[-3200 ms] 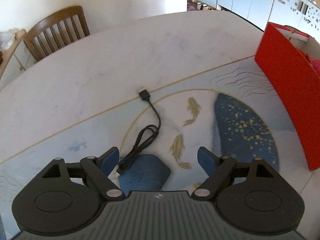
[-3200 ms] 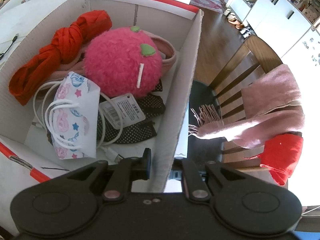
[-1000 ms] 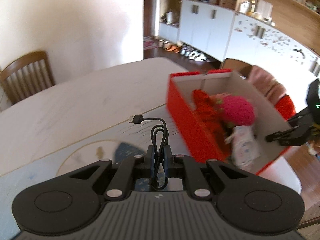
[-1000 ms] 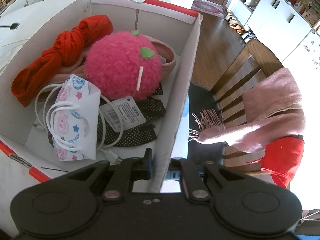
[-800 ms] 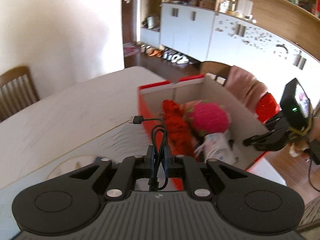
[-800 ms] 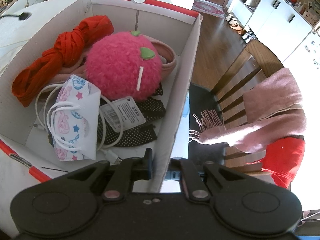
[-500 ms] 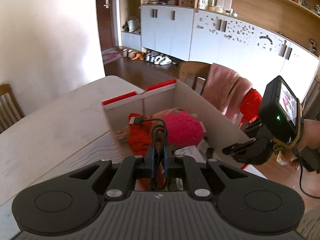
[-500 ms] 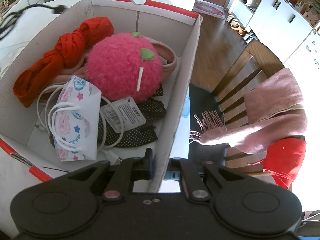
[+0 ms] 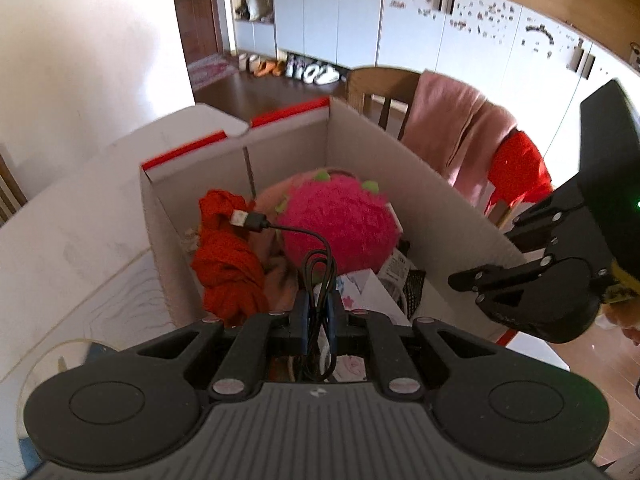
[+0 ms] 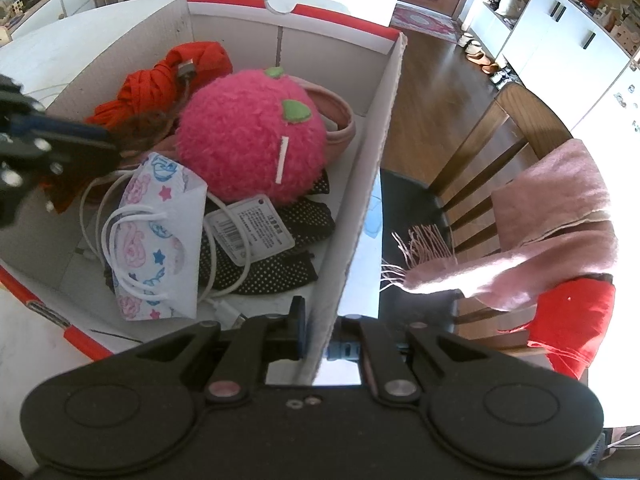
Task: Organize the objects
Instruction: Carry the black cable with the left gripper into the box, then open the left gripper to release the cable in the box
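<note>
Left gripper [image 9: 318, 312] hides the black cable's [image 9: 316, 256] lower loop.

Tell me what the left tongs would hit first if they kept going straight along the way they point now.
Likely the patterned face mask lying in the box, just ahead of the left tongs, which are shut on the black USB cable. Depth is unclear; the pink plush ball sits just beyond.

Both wrist views look down into box [image 9: 400, 152].
</note>
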Demonstrator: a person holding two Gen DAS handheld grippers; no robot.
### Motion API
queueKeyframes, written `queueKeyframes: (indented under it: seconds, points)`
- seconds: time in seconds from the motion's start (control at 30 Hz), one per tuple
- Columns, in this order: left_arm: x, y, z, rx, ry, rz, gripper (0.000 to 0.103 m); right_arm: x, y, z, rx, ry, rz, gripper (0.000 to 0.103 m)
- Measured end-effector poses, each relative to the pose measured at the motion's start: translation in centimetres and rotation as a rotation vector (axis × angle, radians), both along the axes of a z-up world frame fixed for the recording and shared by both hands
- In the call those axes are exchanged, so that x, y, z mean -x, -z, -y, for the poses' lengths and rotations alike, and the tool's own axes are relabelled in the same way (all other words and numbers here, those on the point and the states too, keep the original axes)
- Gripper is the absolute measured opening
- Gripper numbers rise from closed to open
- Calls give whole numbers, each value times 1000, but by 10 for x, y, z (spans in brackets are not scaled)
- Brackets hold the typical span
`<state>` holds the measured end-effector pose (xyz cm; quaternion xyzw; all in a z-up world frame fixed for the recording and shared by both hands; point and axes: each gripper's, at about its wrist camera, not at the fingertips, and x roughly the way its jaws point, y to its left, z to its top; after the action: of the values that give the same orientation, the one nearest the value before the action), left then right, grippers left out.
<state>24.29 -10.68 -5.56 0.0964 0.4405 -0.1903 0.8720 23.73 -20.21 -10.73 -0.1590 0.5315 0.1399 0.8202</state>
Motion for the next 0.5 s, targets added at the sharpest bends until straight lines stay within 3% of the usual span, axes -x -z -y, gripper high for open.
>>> queueKeyframes:
  seconds: [0.5]
  points:
    - [-7, 37, 3, -23, -23, -135, 8, 2, -2, 3, -20, -16, 1, 8]
